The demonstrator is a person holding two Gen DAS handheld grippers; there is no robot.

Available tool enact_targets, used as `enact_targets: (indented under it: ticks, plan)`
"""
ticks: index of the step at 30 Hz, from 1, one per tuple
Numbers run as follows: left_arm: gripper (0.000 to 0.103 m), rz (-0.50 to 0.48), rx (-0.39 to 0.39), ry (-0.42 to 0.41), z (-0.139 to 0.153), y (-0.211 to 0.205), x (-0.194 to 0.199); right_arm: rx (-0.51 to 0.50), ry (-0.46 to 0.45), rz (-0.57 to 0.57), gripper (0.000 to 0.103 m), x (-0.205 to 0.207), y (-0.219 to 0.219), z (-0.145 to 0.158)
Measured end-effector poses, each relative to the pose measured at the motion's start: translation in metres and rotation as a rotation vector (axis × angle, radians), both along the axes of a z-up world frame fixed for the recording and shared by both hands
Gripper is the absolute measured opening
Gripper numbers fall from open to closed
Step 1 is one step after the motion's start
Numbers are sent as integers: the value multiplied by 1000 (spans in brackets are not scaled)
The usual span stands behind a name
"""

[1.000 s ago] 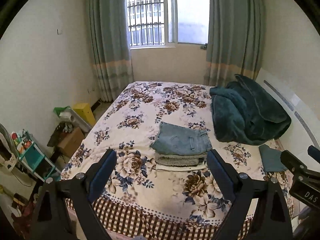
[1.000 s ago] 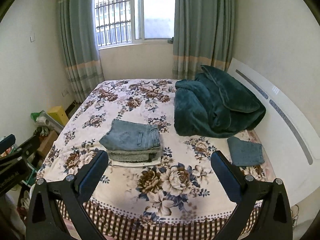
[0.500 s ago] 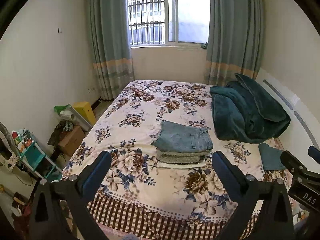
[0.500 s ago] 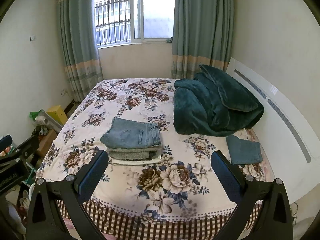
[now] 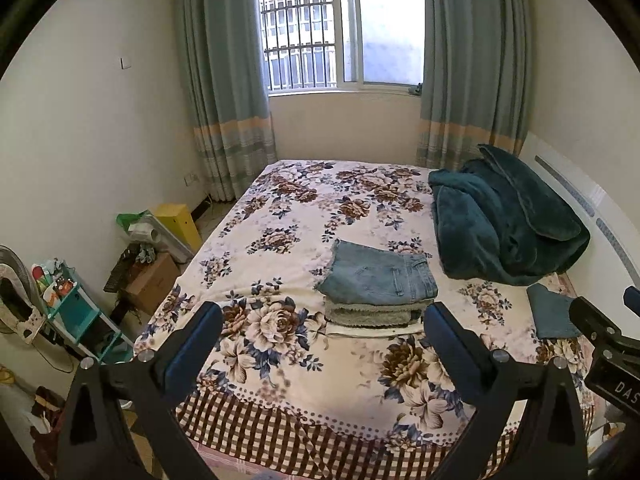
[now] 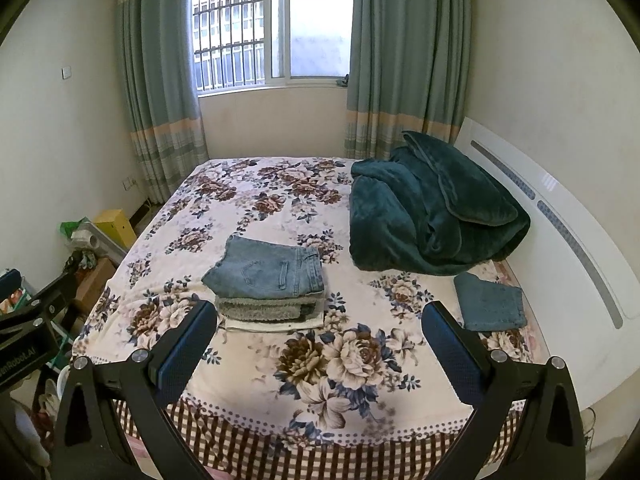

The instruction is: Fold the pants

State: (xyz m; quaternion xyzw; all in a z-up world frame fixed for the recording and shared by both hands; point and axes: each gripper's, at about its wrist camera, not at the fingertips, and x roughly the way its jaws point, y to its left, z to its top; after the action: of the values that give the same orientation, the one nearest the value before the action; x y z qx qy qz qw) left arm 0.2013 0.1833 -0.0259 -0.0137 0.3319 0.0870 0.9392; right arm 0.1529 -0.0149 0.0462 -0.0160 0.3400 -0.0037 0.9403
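Folded light-blue jeans lie on top of a small stack of folded clothes on the floral bed. The stack also shows in the right wrist view. A second folded dark-blue garment lies at the bed's right side near the headboard. My left gripper is open and empty, held back over the bed's near edge. My right gripper is open and empty too, equally far back from the stack.
A bunched dark teal blanket lies at the bed's far right against the white headboard. Left of the bed stand a cardboard box, a yellow box and a teal shelf. A curtained window is behind.
Both grippers have drawn back and risen slightly from the bed, so the stack looks smaller and farther. Both stay open.
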Motion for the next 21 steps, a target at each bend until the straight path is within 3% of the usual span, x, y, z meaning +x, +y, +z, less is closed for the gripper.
enact_targets:
  ticks: [21]
  plan:
    - [103,-6,2,-7,-3,1,2,0,-3,4,103,0,4,0]
